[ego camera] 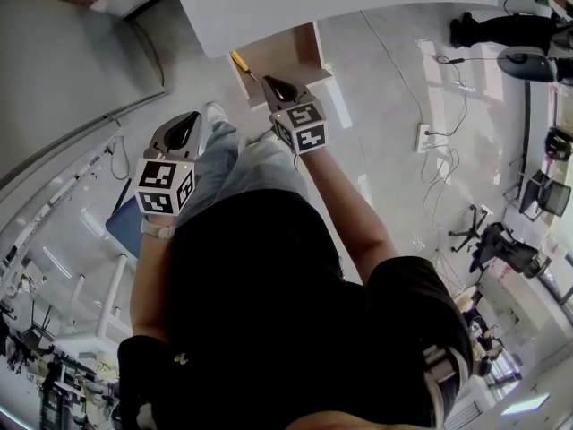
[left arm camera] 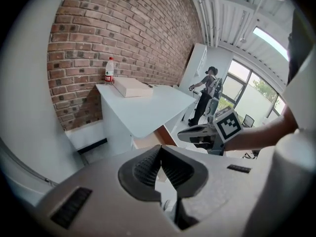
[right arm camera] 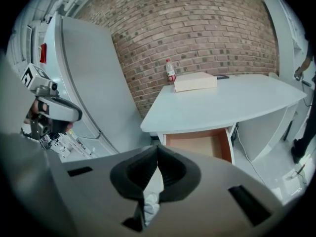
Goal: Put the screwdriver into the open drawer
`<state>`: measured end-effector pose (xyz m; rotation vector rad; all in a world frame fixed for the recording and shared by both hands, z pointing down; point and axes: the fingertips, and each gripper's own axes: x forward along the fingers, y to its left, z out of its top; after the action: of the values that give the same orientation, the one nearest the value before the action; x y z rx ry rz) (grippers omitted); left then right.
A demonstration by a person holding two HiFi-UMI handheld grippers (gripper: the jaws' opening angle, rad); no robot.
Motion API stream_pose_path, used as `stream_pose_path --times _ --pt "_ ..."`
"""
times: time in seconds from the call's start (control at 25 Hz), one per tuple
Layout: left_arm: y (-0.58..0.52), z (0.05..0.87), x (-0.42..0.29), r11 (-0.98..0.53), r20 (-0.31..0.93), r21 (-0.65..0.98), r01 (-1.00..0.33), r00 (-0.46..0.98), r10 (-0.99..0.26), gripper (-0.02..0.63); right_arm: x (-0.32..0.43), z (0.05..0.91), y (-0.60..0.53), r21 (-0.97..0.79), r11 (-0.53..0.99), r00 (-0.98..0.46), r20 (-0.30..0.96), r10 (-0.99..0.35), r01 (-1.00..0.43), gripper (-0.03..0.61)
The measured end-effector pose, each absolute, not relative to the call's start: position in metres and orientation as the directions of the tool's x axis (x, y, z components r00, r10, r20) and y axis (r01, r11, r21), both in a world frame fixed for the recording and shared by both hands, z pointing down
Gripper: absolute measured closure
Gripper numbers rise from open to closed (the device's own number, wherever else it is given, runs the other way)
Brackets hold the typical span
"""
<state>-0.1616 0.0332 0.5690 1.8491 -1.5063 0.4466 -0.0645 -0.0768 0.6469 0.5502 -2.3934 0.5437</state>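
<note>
Both clenched empty, the left gripper (ego camera: pixel 184 133) and right gripper (ego camera: pixel 280 89) are facing the drawer (ego camera: pixel 285 54) just ahead, which is holding the screwdriver (ego camera: pixel 240 62); only backing away seems needed.

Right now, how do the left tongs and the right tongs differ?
The right tongs are held close in front of the open drawer. The left tongs are farther back and off to the left. The right tongs face the drawer head-on, while the left tongs see the desk from an angle. Both are shut and empty. The screwdriver already lies in the drawer.
</note>
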Motion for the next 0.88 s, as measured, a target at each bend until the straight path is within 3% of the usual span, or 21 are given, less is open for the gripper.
stream_pose_path --times 0.88 --pt "-0.01 0.451 -0.104 -0.267 0.46 0.282 -0.922 0.373 -0.806 0.611 0.029 0.447 -0.066 -0.157 0.811 -0.769 0.46 -0.445 -0.563 0.568"
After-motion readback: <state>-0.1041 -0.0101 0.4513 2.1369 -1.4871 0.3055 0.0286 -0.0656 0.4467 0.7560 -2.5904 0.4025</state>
